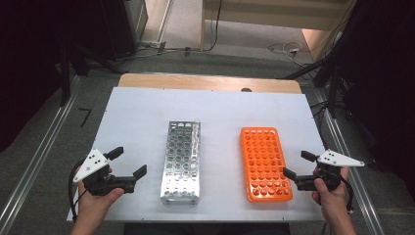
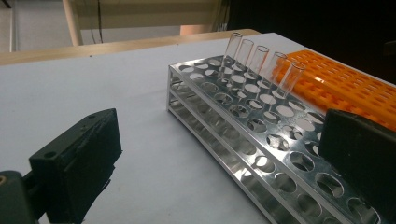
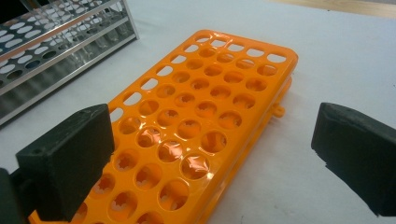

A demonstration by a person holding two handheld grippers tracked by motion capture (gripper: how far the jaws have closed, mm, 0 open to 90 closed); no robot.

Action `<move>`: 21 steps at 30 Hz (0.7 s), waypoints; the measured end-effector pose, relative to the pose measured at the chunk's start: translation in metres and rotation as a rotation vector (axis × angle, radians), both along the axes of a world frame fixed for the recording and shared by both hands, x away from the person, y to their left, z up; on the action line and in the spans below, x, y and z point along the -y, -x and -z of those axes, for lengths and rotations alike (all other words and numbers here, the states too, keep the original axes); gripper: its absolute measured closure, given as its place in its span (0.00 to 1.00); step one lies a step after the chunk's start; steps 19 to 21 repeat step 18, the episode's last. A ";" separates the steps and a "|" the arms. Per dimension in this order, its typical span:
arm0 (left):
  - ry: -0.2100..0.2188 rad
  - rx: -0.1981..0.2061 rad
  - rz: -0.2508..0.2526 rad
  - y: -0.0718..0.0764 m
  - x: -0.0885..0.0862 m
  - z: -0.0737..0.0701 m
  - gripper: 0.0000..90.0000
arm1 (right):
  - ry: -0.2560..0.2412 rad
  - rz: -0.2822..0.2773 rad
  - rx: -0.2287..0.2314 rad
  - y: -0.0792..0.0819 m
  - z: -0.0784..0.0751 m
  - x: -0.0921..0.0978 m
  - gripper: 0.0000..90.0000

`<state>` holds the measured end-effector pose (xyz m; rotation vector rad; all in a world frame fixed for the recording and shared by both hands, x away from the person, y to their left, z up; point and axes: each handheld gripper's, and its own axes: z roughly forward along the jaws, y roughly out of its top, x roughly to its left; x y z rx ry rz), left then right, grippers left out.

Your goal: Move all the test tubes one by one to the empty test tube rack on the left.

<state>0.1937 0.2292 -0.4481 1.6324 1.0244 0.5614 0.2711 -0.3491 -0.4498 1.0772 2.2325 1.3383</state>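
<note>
Black jaws of the left gripper [image 2: 219, 154] stand wide apart with nothing between them; just ahead of its right-hand jaw lies the metal rack [image 2: 261, 135], a silver tube rack running away across the white table [image 2: 93, 93]. Five clear test tubes [image 2: 259, 63] stand upright in a row of holes at the far end of that rack, well beyond the fingertips. Past them lies the orange rack [image 2: 345, 84].

From above, the left gripper [image 1: 129, 164] is held near the table's front edge, beside the metal rack [image 1: 181, 161] and apart from it.

On the other side, the right gripper [image 1: 299, 165] also has its jaws spread, holding nothing. Its fingertips sit just beside the near right edge of the orange rack [image 1: 264, 164]; in the right gripper view that rack [image 3: 196, 126] lies between and ahead of the two jaws, its holes bare
</note>
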 end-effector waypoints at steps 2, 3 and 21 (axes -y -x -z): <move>-0.005 -0.001 0.003 0.000 0.002 0.000 0.00 | -0.002 -0.002 0.000 0.000 0.000 0.000 0.00; -0.005 0.000 0.004 0.000 0.003 0.000 0.00 | -0.002 -0.001 -0.001 -0.001 0.000 0.000 0.00; -0.008 -0.005 0.001 0.000 0.003 0.000 0.00 | 0.002 0.002 -0.001 0.000 0.000 0.000 0.00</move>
